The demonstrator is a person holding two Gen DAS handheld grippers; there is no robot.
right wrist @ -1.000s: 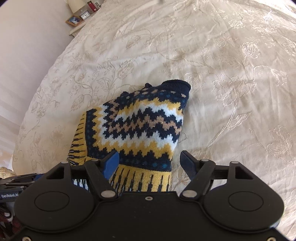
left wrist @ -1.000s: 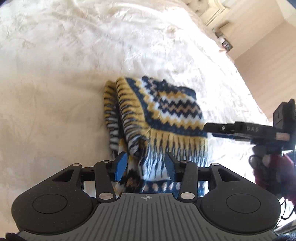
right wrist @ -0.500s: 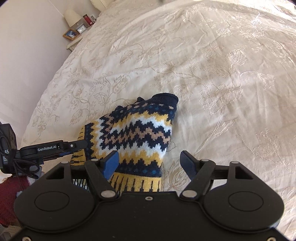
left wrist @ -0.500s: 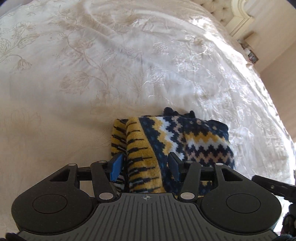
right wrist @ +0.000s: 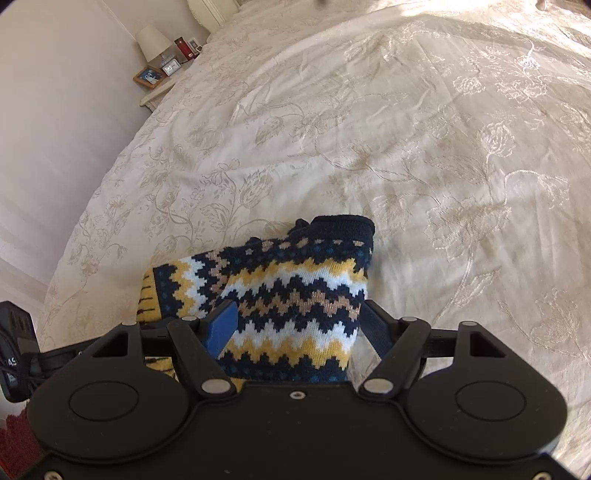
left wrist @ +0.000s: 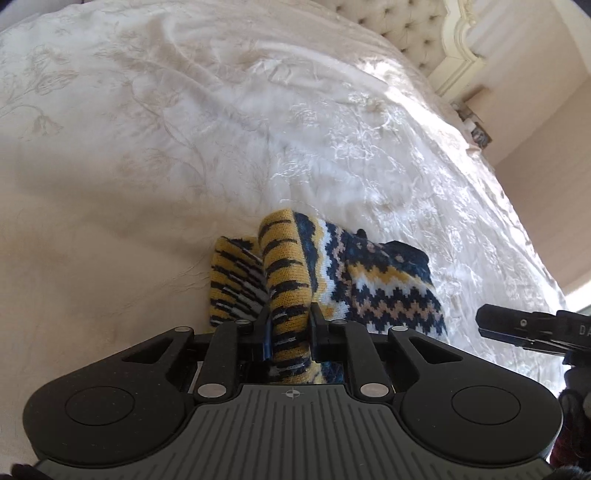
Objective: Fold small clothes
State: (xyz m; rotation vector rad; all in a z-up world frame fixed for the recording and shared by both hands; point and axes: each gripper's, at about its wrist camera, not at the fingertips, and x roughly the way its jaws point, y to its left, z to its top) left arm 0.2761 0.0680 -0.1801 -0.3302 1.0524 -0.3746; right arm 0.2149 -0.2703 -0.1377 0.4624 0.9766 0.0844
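Note:
A small knitted sweater [left wrist: 373, 291] in navy, yellow and white zigzags lies folded on the cream bedspread [left wrist: 184, 147]. My left gripper [left wrist: 289, 328] is shut on its yellow-and-black striped hem, which bunches up between the fingers. In the right wrist view the sweater [right wrist: 295, 280] has its navy collar at the far end. My right gripper [right wrist: 299, 328] is open, one finger on each side of the sweater's near part. The right gripper [left wrist: 524, 328] also shows at the right edge of the left wrist view, beside the sweater.
The embroidered bedspread [right wrist: 424, 147] stretches wide beyond the sweater. A nightstand with a lamp [right wrist: 153, 42] and picture frames stands at the far left by the wall. A tufted headboard [left wrist: 406, 33] is at the far end. Dark red fabric [right wrist: 16, 439] shows low on the left.
My left gripper has closed on the striped hem, which was loose between open fingers. The right gripper has moved forward, so the sweater now lies between its open fingers.

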